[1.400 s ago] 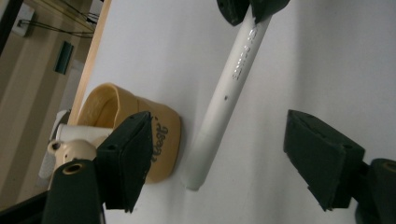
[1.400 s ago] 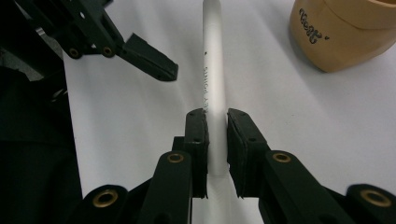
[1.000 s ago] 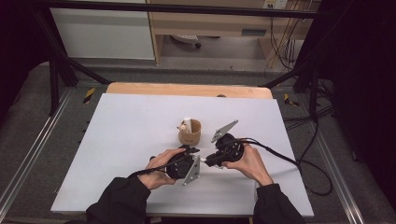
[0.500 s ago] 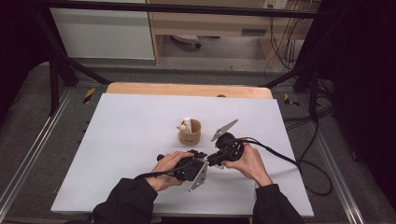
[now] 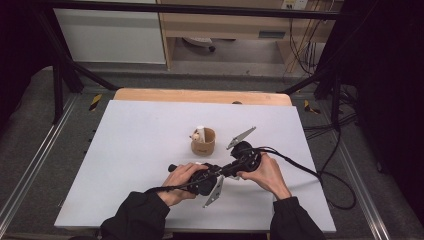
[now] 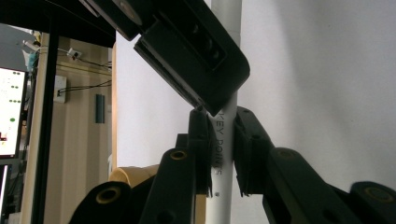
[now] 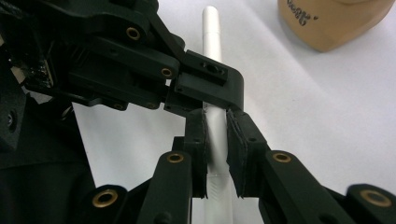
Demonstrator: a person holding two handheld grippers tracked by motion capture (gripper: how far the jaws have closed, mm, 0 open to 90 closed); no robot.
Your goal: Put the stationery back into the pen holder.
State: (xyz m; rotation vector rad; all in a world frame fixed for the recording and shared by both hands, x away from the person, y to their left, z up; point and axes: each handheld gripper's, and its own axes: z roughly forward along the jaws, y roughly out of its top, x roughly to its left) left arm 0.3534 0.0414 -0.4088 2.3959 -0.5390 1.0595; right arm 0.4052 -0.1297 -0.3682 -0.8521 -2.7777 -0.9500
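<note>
Both grippers pinched white marker pen near table's front edge | pull straight apart, uncap | wooden cup behind

The two grippers meet head-on over the near middle of the table, both clamped on one white pen, so neither has room straight ahead: the left gripper finds the right one's jaws right above its own, and the right gripper is blocked the same way. Just beyond them stands a tan cup with something white in it, close to the right gripper's far side. Left of the left gripper the tabletop lies open and bare. Right of the right gripper it is open too, but for the trailing cable.
</note>
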